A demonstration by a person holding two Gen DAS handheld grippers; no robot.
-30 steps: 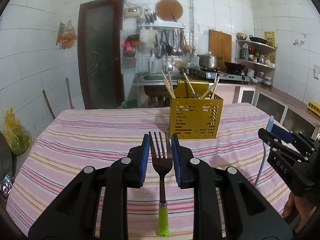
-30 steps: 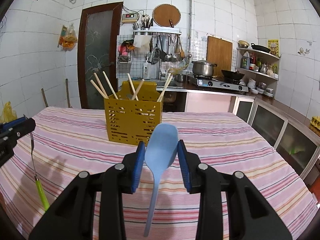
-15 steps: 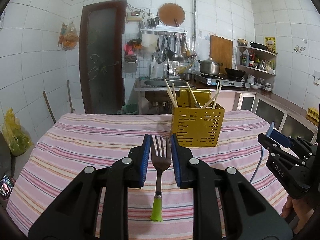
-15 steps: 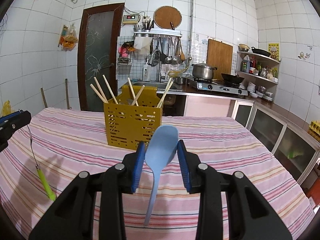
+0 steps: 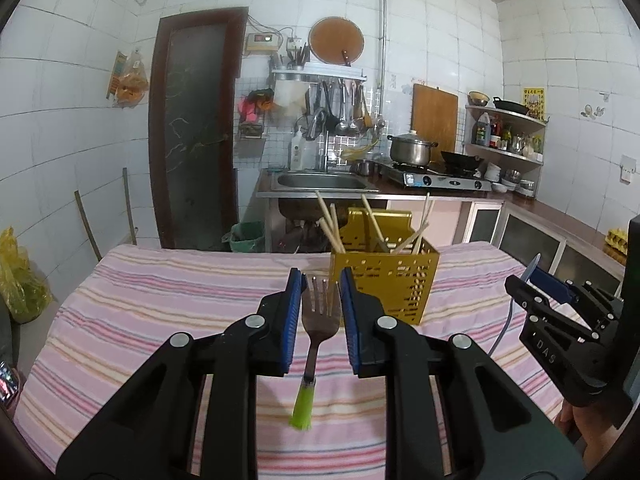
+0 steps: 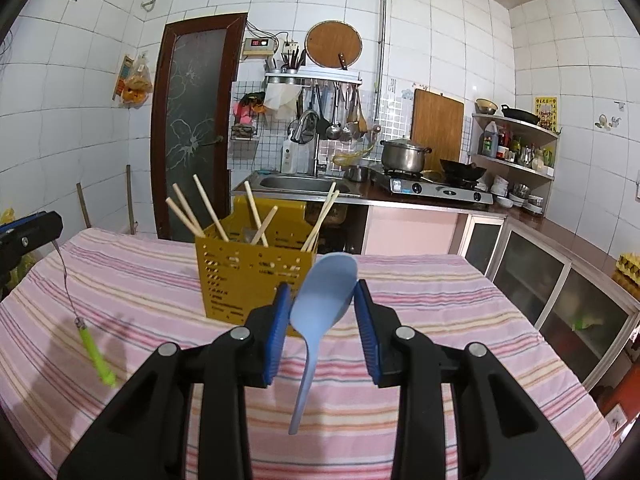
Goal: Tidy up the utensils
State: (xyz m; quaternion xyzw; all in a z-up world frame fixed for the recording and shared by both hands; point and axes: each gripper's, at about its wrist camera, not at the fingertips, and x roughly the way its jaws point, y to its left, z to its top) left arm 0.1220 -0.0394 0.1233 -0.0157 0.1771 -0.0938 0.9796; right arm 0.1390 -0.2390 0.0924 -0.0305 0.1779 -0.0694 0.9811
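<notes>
Left wrist view: the left gripper (image 5: 320,300) is closed narrowly on a fork (image 5: 318,320), its blue pads (image 5: 291,312) pinching the head so the tines stand up and the green handle hangs down, clear of the striped desk (image 5: 160,312). Holding it by the head leaves the handle free to go in first. The yellow utensil holder (image 5: 386,280) stands just beyond and slightly right, on the desk, with several wooden chopsticks (image 5: 332,224) leaning in it. At the far right edge the right gripper (image 5: 560,320) shows from the side, with a bit of a person's hand below it.

Right wrist view: the right gripper (image 6: 322,308) is closed, a little wider, on the bowl of a pale blue rice spoon (image 6: 324,300); its handle dangles toward the desk without touching. The holder (image 6: 252,276) sits just beyond, slightly left. At the left edge the left gripper's tip (image 6: 28,228) shows, the fork (image 6: 86,328) hanging beneath it.

Both utensils look poised to be lowered handle-down into the holder; neither is in it yet.
</notes>
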